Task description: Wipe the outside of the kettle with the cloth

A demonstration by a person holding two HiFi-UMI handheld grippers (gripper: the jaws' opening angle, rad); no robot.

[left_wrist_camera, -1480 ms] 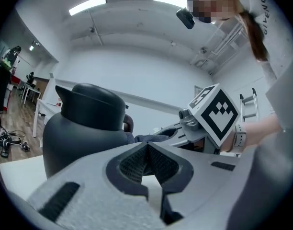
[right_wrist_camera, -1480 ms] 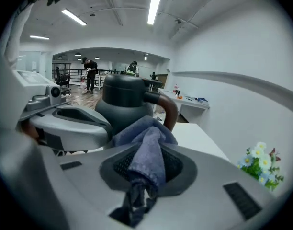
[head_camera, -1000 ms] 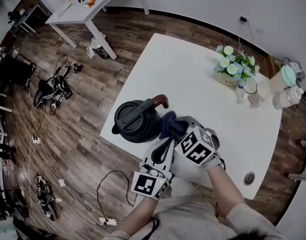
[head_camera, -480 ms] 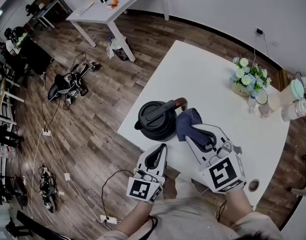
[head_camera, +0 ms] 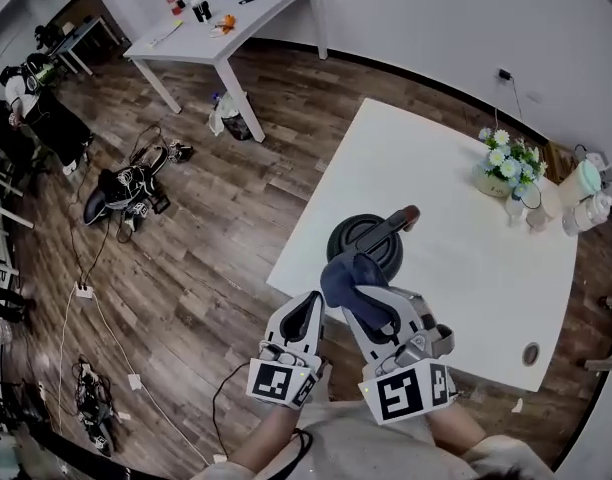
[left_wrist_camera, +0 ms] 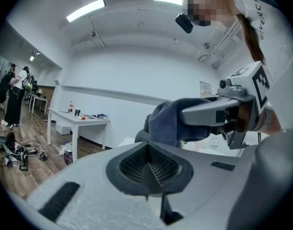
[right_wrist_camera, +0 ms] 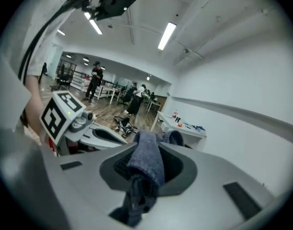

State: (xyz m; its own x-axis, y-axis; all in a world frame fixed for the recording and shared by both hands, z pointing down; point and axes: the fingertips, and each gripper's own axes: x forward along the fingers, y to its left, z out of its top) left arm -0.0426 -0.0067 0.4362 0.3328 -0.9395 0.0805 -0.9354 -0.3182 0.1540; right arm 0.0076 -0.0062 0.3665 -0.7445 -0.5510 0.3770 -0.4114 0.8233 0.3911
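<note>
The black kettle with a brown-tipped handle stands near the white table's front-left edge. A dark blue cloth is bunched against the kettle's near side, and my right gripper is shut on it. In the right gripper view the cloth hangs out between the jaws. My left gripper hovers just left of it, off the table edge, shut with nothing in it. The left gripper view shows its pads meeting, with the cloth and right gripper just ahead.
A flower pot and pale jars stand at the table's far right corner. Another white table with small items is at the back left. Bags and cables lie on the wooden floor.
My right gripper has carried the cloth from the kettle's right side, by the handle, round to its near side. The left gripper stayed close beside it. The head view shifted.
</note>
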